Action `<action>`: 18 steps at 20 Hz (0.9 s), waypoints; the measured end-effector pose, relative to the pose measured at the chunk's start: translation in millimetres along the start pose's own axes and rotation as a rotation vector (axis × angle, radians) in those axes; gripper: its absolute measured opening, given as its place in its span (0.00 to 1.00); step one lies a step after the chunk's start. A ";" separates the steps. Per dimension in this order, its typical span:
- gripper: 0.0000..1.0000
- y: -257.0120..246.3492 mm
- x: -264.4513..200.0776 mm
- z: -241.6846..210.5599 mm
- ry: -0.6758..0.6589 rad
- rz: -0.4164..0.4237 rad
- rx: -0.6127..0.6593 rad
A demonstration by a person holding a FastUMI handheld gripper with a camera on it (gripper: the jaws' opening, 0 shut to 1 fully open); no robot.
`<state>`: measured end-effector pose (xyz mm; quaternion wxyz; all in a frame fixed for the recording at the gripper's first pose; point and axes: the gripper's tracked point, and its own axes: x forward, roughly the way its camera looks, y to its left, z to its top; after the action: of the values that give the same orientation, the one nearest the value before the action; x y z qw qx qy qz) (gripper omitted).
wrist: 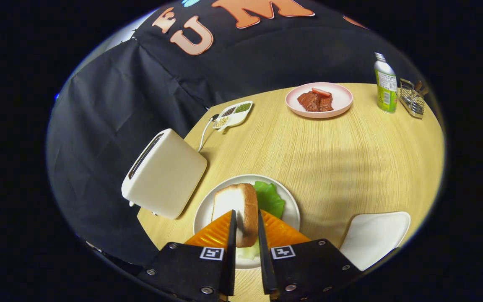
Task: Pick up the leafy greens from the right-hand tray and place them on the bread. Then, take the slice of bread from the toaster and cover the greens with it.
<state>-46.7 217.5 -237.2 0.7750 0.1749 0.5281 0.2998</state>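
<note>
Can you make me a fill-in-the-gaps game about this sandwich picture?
1. The fingers are shut on a slice of ____, held on edge over the white plate.
2. The leafy greens peeking out just beyond the fingers are coloured ____.
3. The white toaster stands right beside the plate, and its slot looks ____.
4. The meat at the far side of the table lies on a ____ plate.

Missing words: bread; green; empty; pink

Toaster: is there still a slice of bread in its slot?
No. The toaster slot looks empty, and the gripper holds the bread slice over the plate.
</note>
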 end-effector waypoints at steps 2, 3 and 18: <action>0.27 -3.6 -3.3 4.9 -0.027 -0.014 -0.021; 0.34 -8.4 -4.8 7.3 -0.041 -0.034 -0.035; 0.69 4.5 -135.5 113.3 -0.555 -0.213 -0.229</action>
<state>21.0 138.1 -94.7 0.9311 0.1052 0.2747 0.2155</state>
